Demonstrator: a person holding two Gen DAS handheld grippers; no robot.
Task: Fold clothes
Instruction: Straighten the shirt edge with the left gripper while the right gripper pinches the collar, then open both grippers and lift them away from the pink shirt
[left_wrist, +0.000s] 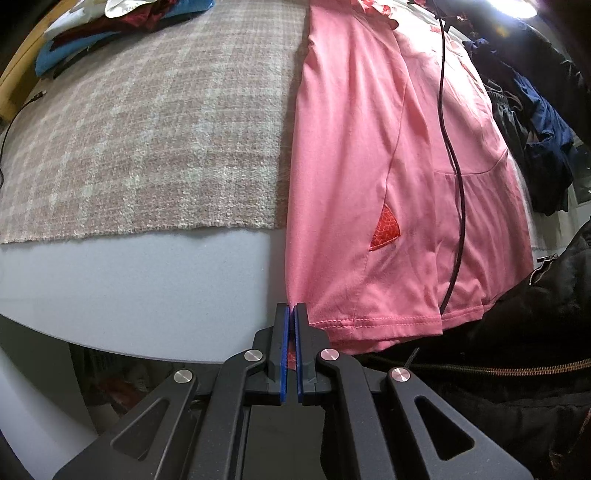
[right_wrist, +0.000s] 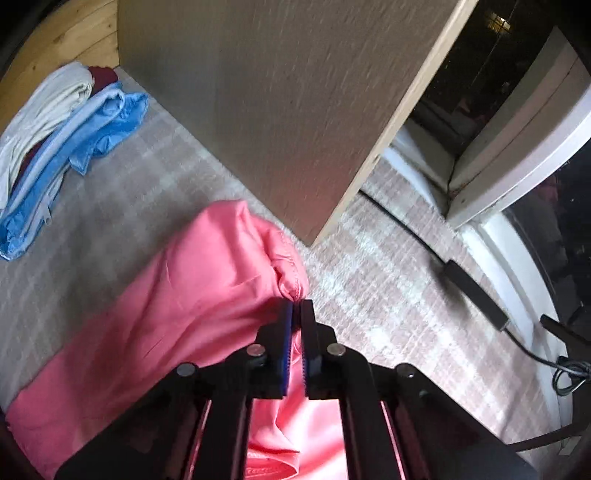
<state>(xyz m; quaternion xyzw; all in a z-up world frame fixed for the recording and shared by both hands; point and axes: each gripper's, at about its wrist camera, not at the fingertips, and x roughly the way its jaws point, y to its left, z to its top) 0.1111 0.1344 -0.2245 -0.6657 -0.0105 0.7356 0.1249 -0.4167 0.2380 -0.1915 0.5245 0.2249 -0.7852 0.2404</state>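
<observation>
Two tools are clamped on one pink garment (left_wrist: 369, 166): the left tool (left_wrist: 294, 308) is pinched tight on a hemmed corner at the near edge of the table (left_wrist: 129, 280), and the right tool (right_wrist: 296, 306) is closed on a bunched, stitched hem fold at the far end. Gripping at opposite ends is judged to be a way of keeping the cloth stretched and controlled so that a fold can be laid straight. The garment is spread lengthwise over a checked blanket (left_wrist: 147, 140) and the bare table edge, with one long side already turned over itself. It is seen as smooth, thin, salmon-pink fabric with a small red patterned triangle (left_wrist: 386, 229) and a stitched hem. A black cable (left_wrist: 448, 147) is draped across it, and other clothes (right_wrist: 66, 155) are heaped at the back.
</observation>
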